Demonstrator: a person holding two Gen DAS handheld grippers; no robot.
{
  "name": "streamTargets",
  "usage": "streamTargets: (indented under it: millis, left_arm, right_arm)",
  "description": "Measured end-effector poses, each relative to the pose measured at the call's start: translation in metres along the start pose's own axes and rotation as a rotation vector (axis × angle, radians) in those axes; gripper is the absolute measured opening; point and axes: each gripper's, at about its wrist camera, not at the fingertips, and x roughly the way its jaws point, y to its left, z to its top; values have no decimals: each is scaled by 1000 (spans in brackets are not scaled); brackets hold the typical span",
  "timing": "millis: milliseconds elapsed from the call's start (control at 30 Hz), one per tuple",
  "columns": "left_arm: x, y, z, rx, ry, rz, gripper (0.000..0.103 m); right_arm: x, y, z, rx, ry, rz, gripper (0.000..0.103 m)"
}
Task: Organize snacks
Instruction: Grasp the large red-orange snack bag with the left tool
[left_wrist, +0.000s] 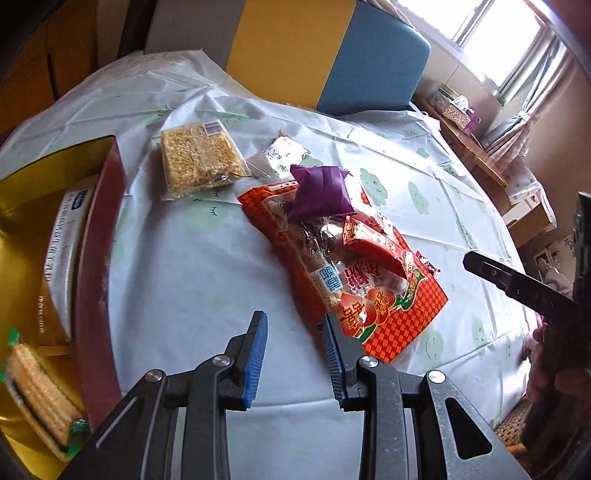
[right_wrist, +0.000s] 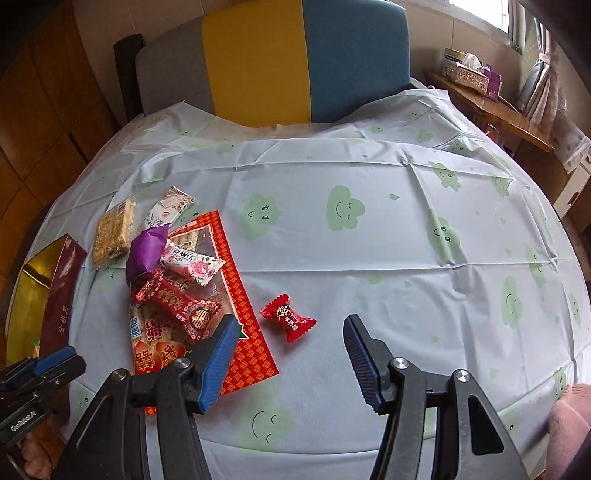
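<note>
My left gripper (left_wrist: 294, 320) hangs open over bare tablecloth, its right pad at the edge of a big red checked snack bag (left_wrist: 399, 317). On that bag lie a purple packet (left_wrist: 319, 194) and a red wrapped sweet (left_wrist: 369, 243). A yellow crisp bar (left_wrist: 201, 155) and a white packet (left_wrist: 284, 153) lie beyond. The gold box (left_wrist: 99, 258) at left holds a white packet (left_wrist: 66, 236) and a biscuit pack (left_wrist: 40, 391). My right gripper (right_wrist: 291, 321) stands open above a small red candy (right_wrist: 288, 317), right of the bag (right_wrist: 251, 354).
A yellow and blue chair back (right_wrist: 306, 62) stands behind the round table with its cloud-print cloth (right_wrist: 406, 229). A wooden shelf (right_wrist: 498, 110) with a tissue box sits at the right by the window. A pink sleeve (right_wrist: 570, 417) shows at the table's near right edge.
</note>
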Motion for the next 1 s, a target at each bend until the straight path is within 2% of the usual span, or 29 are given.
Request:
streamTargets:
  millis: [267,400,533,600,667,733,833,1000]
  left_arm:
    - [39,-11,16,-36,8,-39,32]
    - [50,-14,20,-60,2,-63,38]
    - [54,-16,23,-72,-5,-76,41]
    - [55,-14,25,-84,-7,-94,42]
    - [57,-15,27,-75,-4,-97,42]
    - [60,-19,31,-56,4,-98,42]
    - [63,-22,34,-35,20,-143,34]
    - [64,-21,36,-32,10,-184,27]
  right_arm:
    - [0,-2,3,8,-2,6,60]
    - [4,-3,3,9,15,2,60]
    - [15,-4,1,10,58,-20,60]
    - [27,-5,-2,5,111,-52,60]
    - [38,-6,-5,9,169,-43,60]
    - [40,-2,-7,-12,169,-6,60]
    - [40,18,-11,-114,150,13,60]
    - [46,43,-23,-265,164,2,41]
